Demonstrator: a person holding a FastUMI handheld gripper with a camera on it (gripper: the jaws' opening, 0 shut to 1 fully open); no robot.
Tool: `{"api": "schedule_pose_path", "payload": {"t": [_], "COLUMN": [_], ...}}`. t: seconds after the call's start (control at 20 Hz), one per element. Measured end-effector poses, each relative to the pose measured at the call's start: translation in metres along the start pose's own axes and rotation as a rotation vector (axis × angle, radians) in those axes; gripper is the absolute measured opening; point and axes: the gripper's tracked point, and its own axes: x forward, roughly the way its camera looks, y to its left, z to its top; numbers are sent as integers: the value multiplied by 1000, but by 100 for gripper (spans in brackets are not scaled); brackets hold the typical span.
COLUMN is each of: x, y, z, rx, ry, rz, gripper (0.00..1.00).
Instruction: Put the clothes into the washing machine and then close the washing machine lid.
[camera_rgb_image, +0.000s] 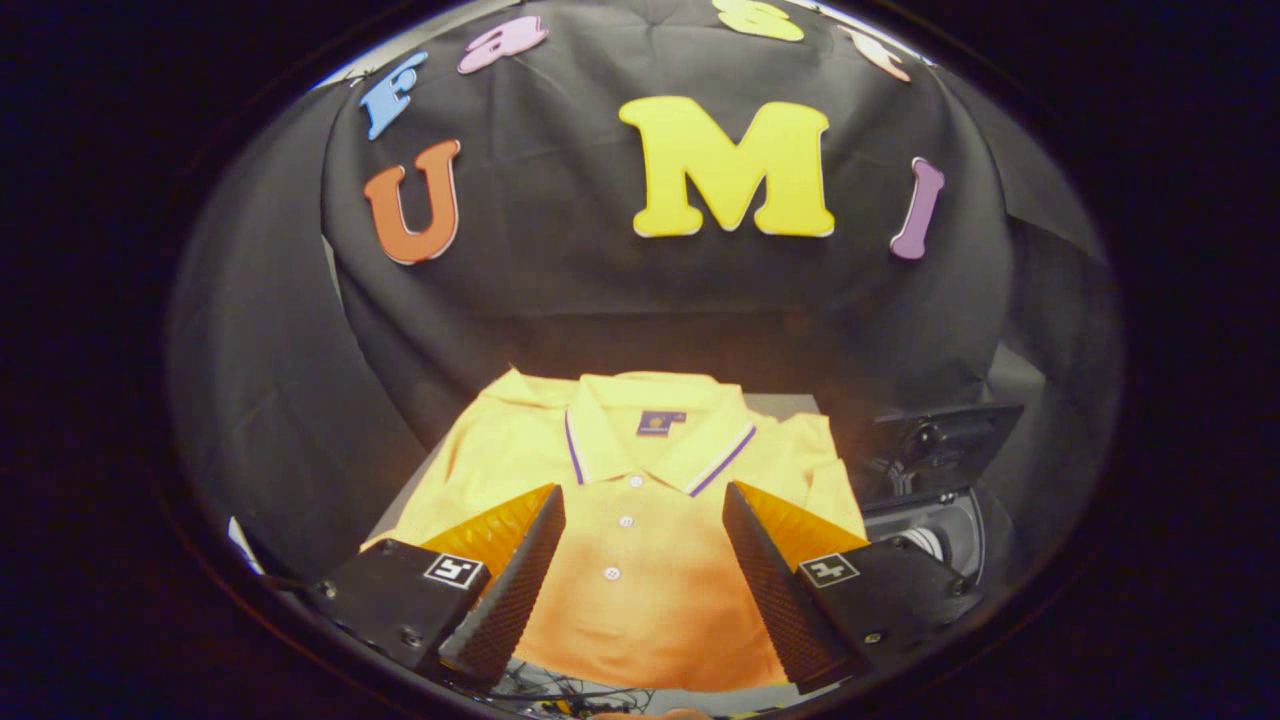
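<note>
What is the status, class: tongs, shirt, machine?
Tongs open, over shirt, gripping nothing. Yellow polo shirt flat, folded, not yet picked. Washing machine beside shirt, lid up. Nothing in the way.

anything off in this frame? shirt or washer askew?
Nothing stands out. The yellow polo shirt lies flat and folded, collar away from the gripper, whose fingers are open above it. The washing machine beside the shirt has its lid up.

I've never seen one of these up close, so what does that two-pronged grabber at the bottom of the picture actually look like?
The gripper has two wedge-shaped fingers that taper toward their tips. Their inner faces carry a fine ridged, dotted texture for grip. Each finger sits on a boxy block fixed with small screws, and each block bears a small square black-and-white marker. The fingers stand open above a yellow polo shirt.
</note>
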Motion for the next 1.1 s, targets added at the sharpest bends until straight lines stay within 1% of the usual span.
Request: {"api": "schedule_pose_path", "payload": {"t": [0.15,0.25,0.3,0.55,0.7,0.8,0.85,1.0,1.05,1.1], "x": [24,31,32,35,36,36,34,35,36,35], "y": [-3,-4,-4,-3,-2,0,1,5,6,7], "z": [-26,-22,-24,-25,-26,-25,-25,-26,-26,-26], "rx": [10,-21,-37,-29,-27,-50,-57,-76,-86,-92], "ry": [93,62,69,76,95,108,115,160,175,190], "rz": [-24,-42,-47,-66,-64,-54,-53,-55,-49,-51], "gripper": [100,100,99,100,100,99,93,84,71,64]}}
